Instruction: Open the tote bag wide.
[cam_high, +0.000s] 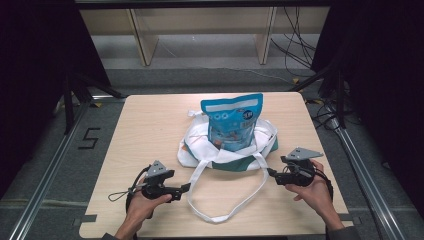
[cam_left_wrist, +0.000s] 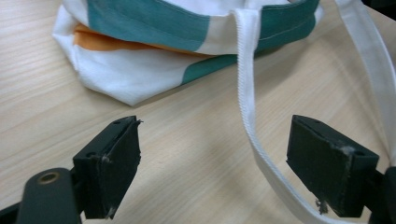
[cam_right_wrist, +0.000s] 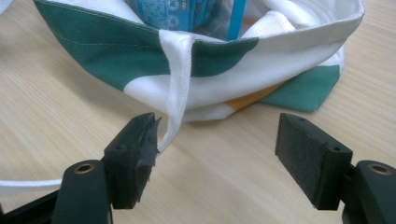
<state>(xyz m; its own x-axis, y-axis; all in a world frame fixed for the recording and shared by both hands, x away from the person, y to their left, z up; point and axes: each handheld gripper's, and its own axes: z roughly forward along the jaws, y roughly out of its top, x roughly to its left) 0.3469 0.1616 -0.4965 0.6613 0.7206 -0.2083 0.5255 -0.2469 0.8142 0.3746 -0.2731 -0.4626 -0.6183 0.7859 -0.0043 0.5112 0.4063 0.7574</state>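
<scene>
Tote bag: your white, green and orange tote bag (cam_high: 227, 150) sits mid-frame in the high view on the wooden table (cam_high: 145, 130).
Pouch: a blue snack pouch (cam_high: 232, 120) stands upright inside it; your right gripper view catches its lower edge at top centre.
Strap: the white strap (cam_high: 225, 200) loops toward the bottom of the high view.
Left gripper: your left gripper (cam_high: 187, 187), lower left, has jaws spread wide; its own view shows the strap lying between them, untouched.
Right gripper: your right gripper (cam_high: 270, 173), lower right, is spread too; its view shows the strap just beside one jaw.
</scene>
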